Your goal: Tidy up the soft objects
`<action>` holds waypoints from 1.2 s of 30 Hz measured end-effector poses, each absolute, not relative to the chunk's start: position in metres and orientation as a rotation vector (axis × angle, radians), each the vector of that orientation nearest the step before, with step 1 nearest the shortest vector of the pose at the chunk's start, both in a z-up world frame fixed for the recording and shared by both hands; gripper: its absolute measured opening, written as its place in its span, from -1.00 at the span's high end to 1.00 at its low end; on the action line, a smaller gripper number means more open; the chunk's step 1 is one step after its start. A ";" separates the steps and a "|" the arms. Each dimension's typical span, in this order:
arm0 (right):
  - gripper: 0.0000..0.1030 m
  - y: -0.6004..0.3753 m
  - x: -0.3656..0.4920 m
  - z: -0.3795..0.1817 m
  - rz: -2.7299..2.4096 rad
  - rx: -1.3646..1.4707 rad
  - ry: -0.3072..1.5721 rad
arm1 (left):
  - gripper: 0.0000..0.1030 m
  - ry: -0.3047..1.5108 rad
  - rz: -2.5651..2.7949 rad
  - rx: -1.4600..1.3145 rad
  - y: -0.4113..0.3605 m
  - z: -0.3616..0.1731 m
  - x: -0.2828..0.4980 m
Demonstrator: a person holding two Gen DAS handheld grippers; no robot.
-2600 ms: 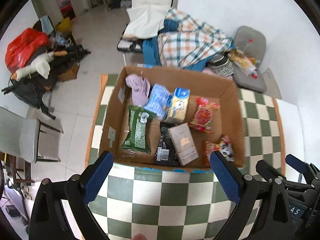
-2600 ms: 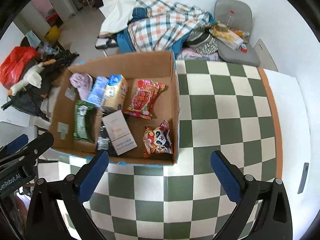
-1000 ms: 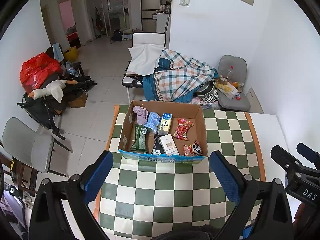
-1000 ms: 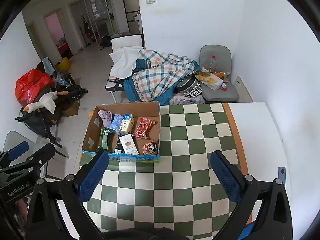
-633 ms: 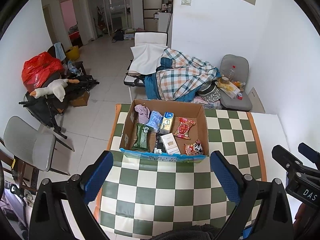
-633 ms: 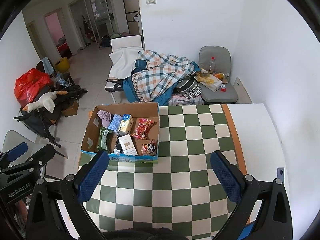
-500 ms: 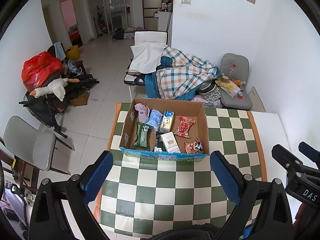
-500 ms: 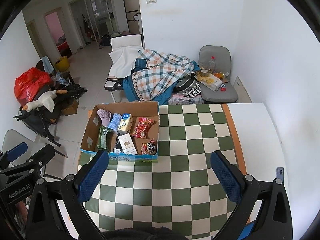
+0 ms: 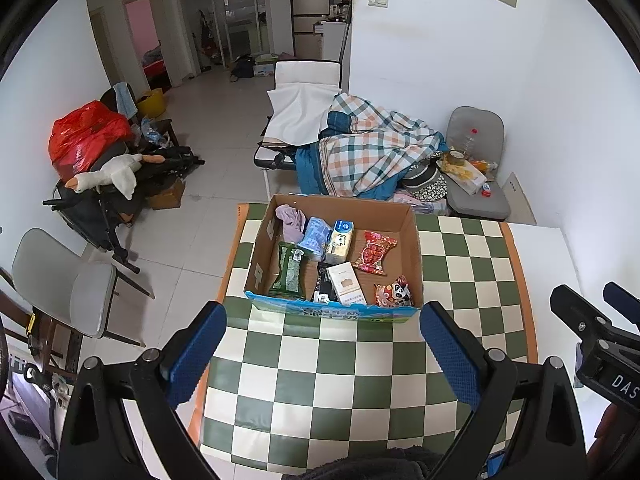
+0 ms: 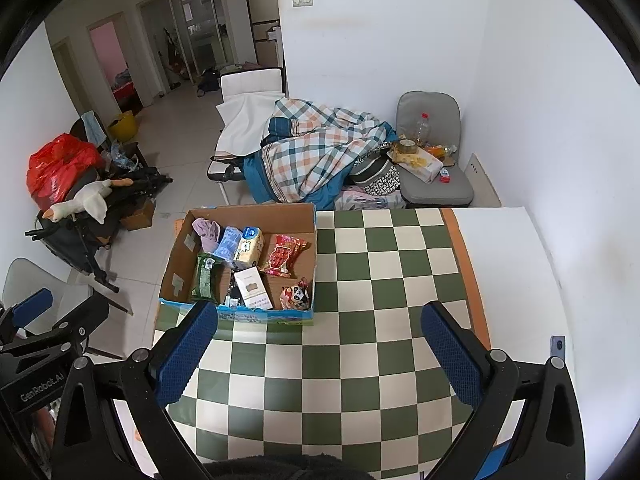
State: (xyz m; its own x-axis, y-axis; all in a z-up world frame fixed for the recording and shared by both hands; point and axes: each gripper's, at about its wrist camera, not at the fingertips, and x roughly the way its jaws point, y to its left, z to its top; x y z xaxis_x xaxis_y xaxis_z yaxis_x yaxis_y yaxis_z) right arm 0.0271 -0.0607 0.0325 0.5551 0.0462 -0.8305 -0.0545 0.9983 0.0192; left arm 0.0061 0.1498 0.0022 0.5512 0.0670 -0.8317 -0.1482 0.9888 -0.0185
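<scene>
A cardboard box (image 9: 415, 256) sits at the far left of the green-and-white checkered table (image 9: 360, 368). It holds a purple cloth (image 9: 291, 220), a blue pack (image 9: 316, 232), a tissue pack (image 9: 339, 240), a green packet (image 9: 289, 274), a red snack bag (image 9: 374, 252), a white carton (image 9: 346, 284) and a panda snack bag (image 9: 394, 290). The box also shows in the right wrist view (image 10: 178, 258). My left gripper (image 9: 322, 354) is open and empty, high above the table's near side. My right gripper (image 10: 320, 354) is open and empty, to its right.
Beyond the table stand a bench with a plaid blanket (image 9: 372, 152), a grey chair with a bottle and clutter (image 9: 476, 168), a folded stroller with a plush goose (image 9: 112, 176) and a grey chair (image 9: 68, 280) at the left. A white wall is at the right.
Both grippers have pulled far back and up from the box, so the whole table and room show now. In the last half second they barely moved. Both stay open.
</scene>
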 end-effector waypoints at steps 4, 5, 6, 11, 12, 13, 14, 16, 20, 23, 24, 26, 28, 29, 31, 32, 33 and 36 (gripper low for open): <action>-1.00 -0.063 0.028 0.032 0.058 -0.008 0.980 | -0.93 0.976 0.130 -0.087 0.151 0.003 0.007; -1.00 -0.061 0.027 0.032 0.058 -0.011 0.979 | -0.93 0.975 0.131 -0.088 0.152 0.004 0.007; -1.00 -0.063 0.027 0.032 0.058 -0.011 0.977 | -0.93 0.977 0.130 -0.089 0.152 0.004 0.007; -1.00 -0.061 0.027 0.032 0.060 -0.010 0.977 | -0.93 0.963 0.137 -0.078 0.152 0.008 0.011; -1.00 -0.062 0.027 0.033 0.057 -0.014 0.974 | -0.93 0.962 0.138 -0.080 0.154 0.008 0.010; -1.00 -0.059 0.028 0.035 0.057 -0.015 0.971 | -0.93 0.963 0.135 -0.080 0.153 0.008 0.011; -1.00 -0.059 0.029 0.036 0.057 -0.013 0.970 | -0.93 0.963 0.135 -0.078 0.153 0.008 0.011; -1.00 -0.058 0.030 0.037 0.057 -0.014 0.969 | -0.93 0.964 0.138 -0.076 0.155 0.008 0.011; -1.00 -0.057 0.031 0.038 0.062 -0.008 0.976 | -0.93 0.965 0.138 -0.078 0.152 0.008 0.012; -1.00 -0.057 0.032 0.038 0.063 -0.008 0.974 | -0.93 0.967 0.140 -0.079 0.153 0.009 0.012; -1.00 -0.057 0.032 0.038 0.061 -0.010 0.973 | -0.93 0.967 0.139 -0.079 0.153 0.009 0.012; -1.00 -0.057 0.032 0.037 0.063 -0.008 0.975 | -0.93 0.970 0.142 -0.079 0.153 0.009 0.011; -1.00 -0.058 0.032 0.038 0.060 -0.012 0.975 | -0.93 0.974 0.141 -0.081 0.152 0.008 0.011; -1.00 -0.057 0.031 0.037 0.062 -0.010 0.975 | -0.93 0.974 0.140 -0.079 0.151 0.007 0.010; -1.00 -0.057 0.031 0.037 0.062 -0.009 0.974 | -0.93 0.967 0.137 -0.067 0.149 0.007 0.009; -1.00 -0.057 0.031 0.037 0.061 -0.010 0.973 | -0.93 0.968 0.135 -0.062 0.149 0.008 0.009; -1.00 -0.056 0.031 0.037 0.060 -0.009 0.971 | -0.93 0.969 0.134 -0.060 0.147 0.006 0.010; -1.00 -0.056 0.031 0.037 0.060 -0.011 0.973 | -0.97 0.969 0.137 -0.058 0.146 0.005 0.010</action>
State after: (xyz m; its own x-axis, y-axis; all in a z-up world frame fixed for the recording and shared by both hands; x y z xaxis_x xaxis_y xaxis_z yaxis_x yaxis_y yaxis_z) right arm 0.0306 -0.0561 0.0372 0.5615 0.0463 -0.8262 -0.0559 0.9983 0.0180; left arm 0.0105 0.1457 0.0050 0.5583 0.0898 -0.8248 -0.1420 0.9898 0.0117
